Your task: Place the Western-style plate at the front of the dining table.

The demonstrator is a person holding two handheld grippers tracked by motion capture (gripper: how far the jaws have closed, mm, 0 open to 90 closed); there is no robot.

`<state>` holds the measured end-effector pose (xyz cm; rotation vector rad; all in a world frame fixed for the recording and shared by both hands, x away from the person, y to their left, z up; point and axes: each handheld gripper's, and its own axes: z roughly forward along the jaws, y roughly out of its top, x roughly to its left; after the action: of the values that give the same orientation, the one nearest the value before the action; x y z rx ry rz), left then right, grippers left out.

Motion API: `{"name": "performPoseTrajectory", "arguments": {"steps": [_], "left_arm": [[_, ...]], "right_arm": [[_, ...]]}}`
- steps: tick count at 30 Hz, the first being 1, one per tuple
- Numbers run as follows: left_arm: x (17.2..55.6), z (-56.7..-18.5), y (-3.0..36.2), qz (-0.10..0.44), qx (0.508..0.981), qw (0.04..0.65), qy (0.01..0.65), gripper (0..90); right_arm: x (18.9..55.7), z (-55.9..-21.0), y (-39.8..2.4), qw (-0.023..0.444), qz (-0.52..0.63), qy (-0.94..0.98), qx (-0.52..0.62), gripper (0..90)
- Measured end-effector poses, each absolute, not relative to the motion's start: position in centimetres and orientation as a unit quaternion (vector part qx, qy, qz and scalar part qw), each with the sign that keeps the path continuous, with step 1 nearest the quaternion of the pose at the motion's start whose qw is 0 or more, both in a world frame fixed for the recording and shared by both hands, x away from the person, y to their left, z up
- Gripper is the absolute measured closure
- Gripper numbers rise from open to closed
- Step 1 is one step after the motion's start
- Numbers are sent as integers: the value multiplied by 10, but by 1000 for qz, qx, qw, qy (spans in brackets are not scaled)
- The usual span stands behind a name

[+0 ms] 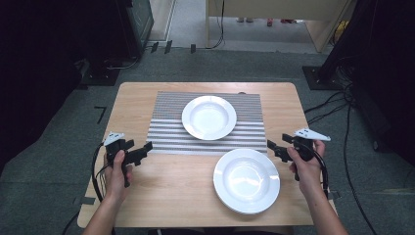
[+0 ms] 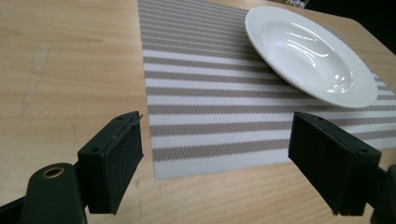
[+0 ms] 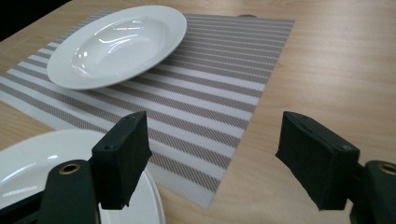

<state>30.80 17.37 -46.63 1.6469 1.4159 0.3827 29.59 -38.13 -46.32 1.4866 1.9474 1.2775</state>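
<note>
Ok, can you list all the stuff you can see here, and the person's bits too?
plates: 2, white; far plate on the mat, near plate on bare wood at the table's near right.
mat: 1, grey and white stripes, middle of the table toward the far side.
table: 1, light wood, on grey carpet.
cables: several, black, on the floor right of the table.
left gripper: 1, black, open, at the mat's near left corner, holding nothing.
right gripper: 1, black, open, by the near plate's far right edge, holding nothing.
hands: 2, left hand and right hand, each holding a gripper.
</note>
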Motion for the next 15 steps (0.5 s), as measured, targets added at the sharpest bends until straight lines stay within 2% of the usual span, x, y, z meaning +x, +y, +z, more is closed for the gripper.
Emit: {"name": "performPoseTrajectory", "arguments": {"steps": [15], "left_arm": [[260, -495, 209, 174, 668, 410, 596, 177]], "right_arm": [[234, -498, -428, 188, 418, 684, 568, 242]]}}
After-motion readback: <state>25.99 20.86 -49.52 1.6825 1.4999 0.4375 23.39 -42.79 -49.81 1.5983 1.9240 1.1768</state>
